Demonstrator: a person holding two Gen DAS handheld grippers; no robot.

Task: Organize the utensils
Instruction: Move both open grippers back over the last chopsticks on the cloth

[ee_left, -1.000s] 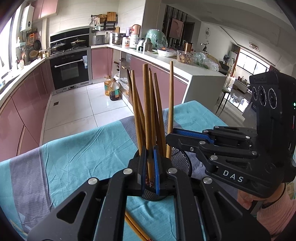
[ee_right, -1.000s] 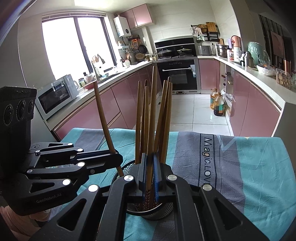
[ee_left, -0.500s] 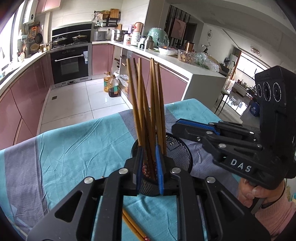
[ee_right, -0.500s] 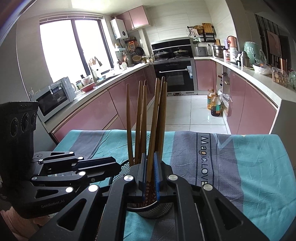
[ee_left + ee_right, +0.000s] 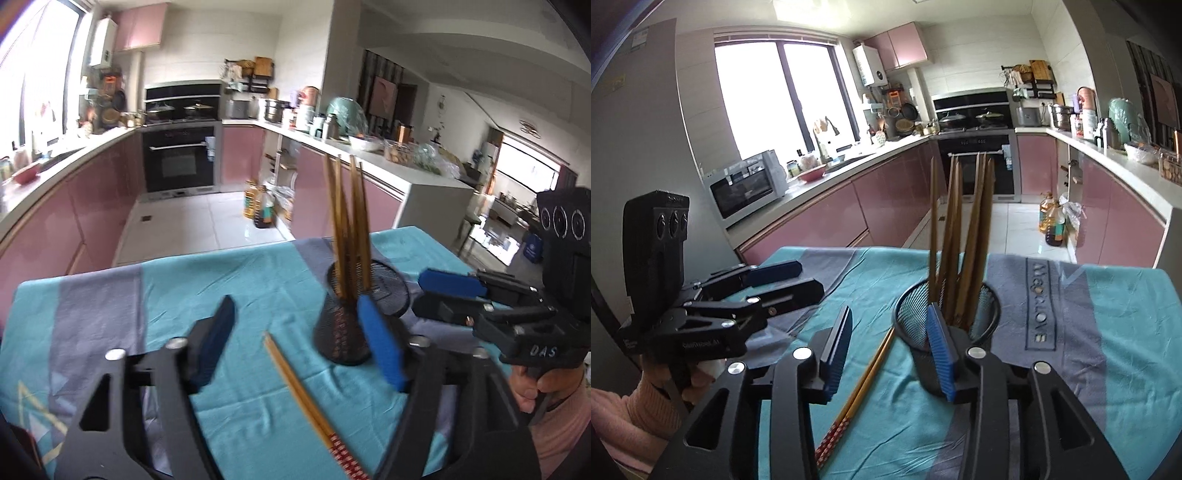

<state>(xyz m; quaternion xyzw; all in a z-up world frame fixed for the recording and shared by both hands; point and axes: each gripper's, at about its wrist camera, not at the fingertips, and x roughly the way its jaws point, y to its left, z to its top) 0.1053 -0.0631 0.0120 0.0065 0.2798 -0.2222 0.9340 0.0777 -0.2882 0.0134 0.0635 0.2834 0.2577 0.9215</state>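
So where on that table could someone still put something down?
Bare cloth runs right of the mesh holder past the printed lettering. It is crowded between the left gripper and the holder, where two loose chopsticks lie.

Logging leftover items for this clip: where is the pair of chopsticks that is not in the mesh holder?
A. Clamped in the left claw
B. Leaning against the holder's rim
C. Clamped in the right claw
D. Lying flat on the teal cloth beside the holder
D. The loose chopsticks lie flat on the teal cloth beside the mesh holder, while the left claw and right claw both stand open and hold nothing.
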